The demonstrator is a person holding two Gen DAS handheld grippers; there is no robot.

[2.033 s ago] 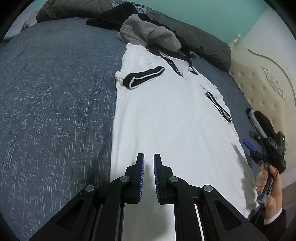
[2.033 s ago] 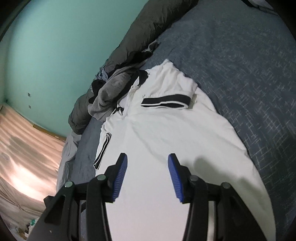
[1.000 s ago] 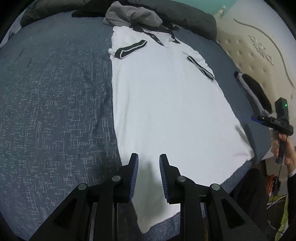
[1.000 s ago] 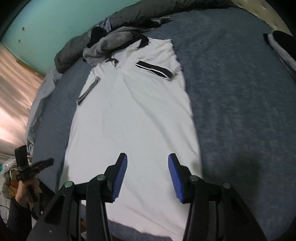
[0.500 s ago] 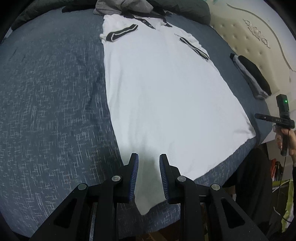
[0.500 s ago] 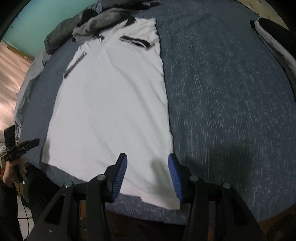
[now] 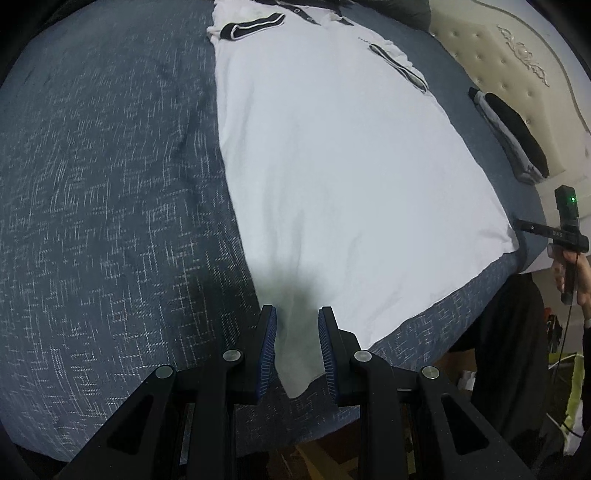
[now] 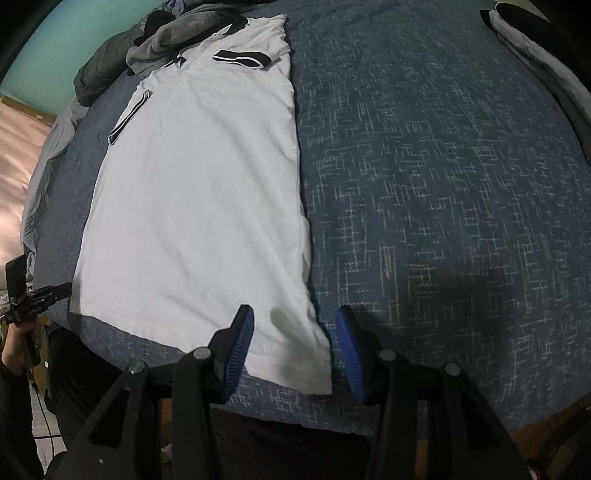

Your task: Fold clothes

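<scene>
On the blue bedspread (image 7: 110, 184) lay my white polo shirt (image 7: 332, 166), flat, its long way running from the hem near me up to the collar far off. My left gripper (image 7: 297, 347) and right gripper (image 8: 291, 347) each hung over a hem corner, jaws apart, holding nothing. I judged the next move was to pinch both corners and carry the hem toward the collar.

The collar of the white polo shirt (image 7: 332, 147) is cut off at the 12 o'clock edge in the left wrist view. In the right wrist view the grey clothes pile (image 8: 173, 33) covers this collar, and the folded dark garment (image 8: 546, 62) at 2 o'clock is cut by the edge.
</scene>
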